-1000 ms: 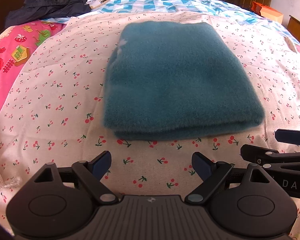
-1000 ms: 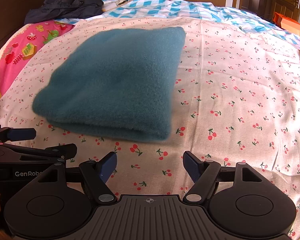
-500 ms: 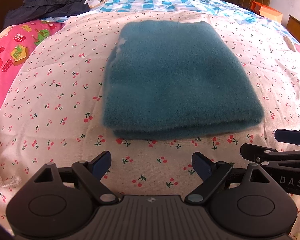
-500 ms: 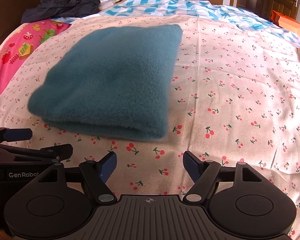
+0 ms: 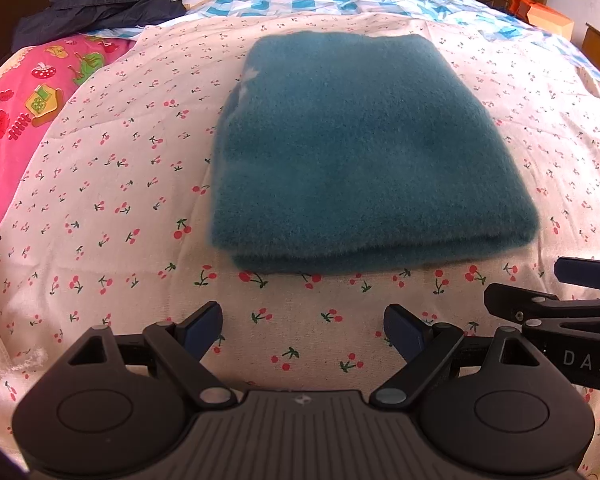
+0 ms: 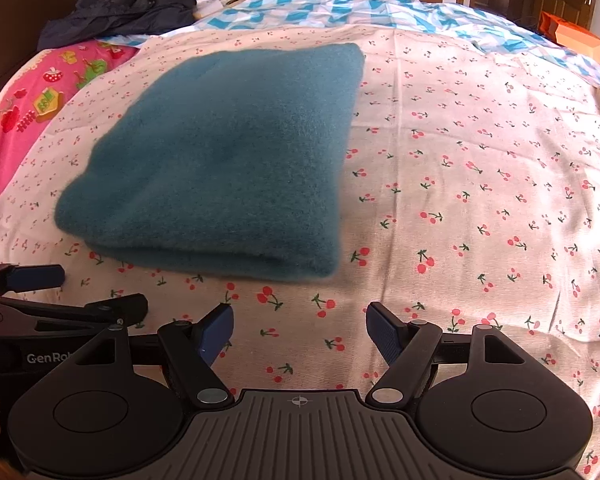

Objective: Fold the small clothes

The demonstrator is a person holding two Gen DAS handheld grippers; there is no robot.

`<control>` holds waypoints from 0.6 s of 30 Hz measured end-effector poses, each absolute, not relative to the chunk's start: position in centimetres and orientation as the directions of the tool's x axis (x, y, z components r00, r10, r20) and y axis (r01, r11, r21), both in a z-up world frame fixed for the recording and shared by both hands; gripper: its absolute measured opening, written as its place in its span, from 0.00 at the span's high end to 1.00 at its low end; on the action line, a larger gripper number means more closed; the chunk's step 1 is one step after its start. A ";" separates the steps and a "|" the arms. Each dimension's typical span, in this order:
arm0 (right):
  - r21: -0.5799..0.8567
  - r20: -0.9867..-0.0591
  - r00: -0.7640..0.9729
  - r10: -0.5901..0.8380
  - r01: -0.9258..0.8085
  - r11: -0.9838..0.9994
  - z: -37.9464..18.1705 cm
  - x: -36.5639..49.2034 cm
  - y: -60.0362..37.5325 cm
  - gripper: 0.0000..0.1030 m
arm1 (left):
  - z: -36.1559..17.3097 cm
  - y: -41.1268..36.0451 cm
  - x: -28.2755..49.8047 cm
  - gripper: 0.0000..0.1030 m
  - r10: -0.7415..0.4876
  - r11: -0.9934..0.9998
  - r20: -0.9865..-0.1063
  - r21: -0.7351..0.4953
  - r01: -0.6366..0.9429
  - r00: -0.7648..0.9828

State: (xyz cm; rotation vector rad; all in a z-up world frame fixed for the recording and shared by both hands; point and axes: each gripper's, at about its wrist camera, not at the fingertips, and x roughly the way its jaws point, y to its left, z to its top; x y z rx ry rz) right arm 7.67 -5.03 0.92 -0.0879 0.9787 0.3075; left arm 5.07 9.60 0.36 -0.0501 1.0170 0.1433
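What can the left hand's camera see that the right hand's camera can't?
Only the left wrist view shows white flecks on the teal cloth's left edge, and the right gripper poking in. Only the right wrist view shows the wide bare stretch of cherry-print sheet to the cloth's right, and the left gripper poking in. Both show the folded teal cloth, the dark jacket and open, empty grippers.

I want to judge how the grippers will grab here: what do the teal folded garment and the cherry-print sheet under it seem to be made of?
Teal folded garment: looks like fleece or brushed knit, matte and fuzzy, with soft blurred edges and thick rounded folds. Cherry-print sheet: seems a thin woven cotton, flat and matte, with fine creases and a faint ribbed weave.
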 end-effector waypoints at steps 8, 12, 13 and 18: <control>0.057 -0.834 0.511 0.209 -0.297 0.953 0.8 7.8 -4.9 0.28 | 0.3 9.6 5.1 0.10 0.101 0.989 -0.854 0.032 -0.141 0.510; 0.048 -0.834 0.514 0.203 -0.299 0.953 0.9 7.8 -4.7 0.28 | 0.3 9.7 5.1 0.10 0.100 0.989 -0.855 0.030 -0.145 0.510; 0.048 -0.834 0.514 0.203 -0.298 0.953 1.0 7.9 -4.7 0.28 | 0.4 9.8 5.1 0.10 0.100 0.989 -0.854 0.028 -0.146 0.510; 0.043 -0.835 0.513 0.197 -0.297 0.954 1.0 7.9 -4.6 0.28 | 0.4 9.9 5.1 0.11 0.099 0.989 -0.855 0.026 -0.149 0.510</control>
